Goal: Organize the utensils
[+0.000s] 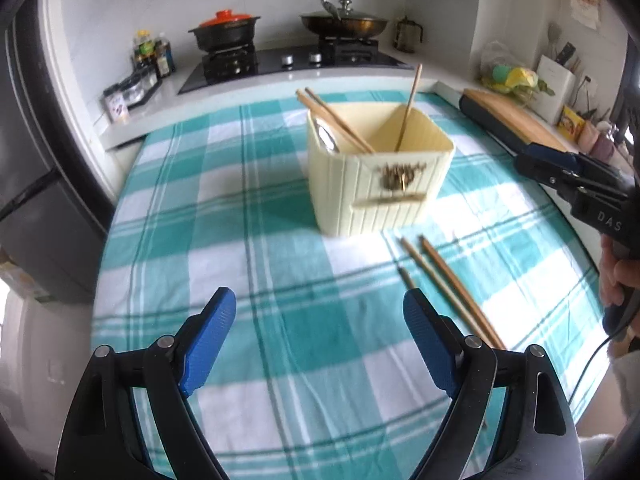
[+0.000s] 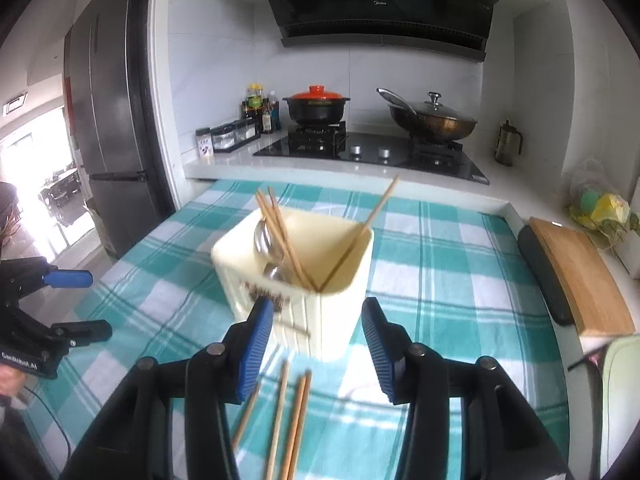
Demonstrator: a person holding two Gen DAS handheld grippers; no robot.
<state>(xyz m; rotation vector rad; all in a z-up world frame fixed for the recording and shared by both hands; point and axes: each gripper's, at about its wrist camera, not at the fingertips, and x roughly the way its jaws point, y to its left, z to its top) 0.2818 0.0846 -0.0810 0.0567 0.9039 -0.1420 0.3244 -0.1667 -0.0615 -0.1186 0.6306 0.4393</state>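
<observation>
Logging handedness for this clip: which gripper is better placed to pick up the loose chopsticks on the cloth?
Probably the right gripper: it is open with the loose chopsticks lying directly between and below its fingers. The left gripper, also open, has them off to its right side, beside the holder.

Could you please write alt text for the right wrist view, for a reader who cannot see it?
Open blue-tipped tongs hover over three loose chopsticks on a teal checked tablecloth. Just ahead stands a cream utensil holder with spoons and chopsticks inside; a stove with two pots is behind.
</observation>
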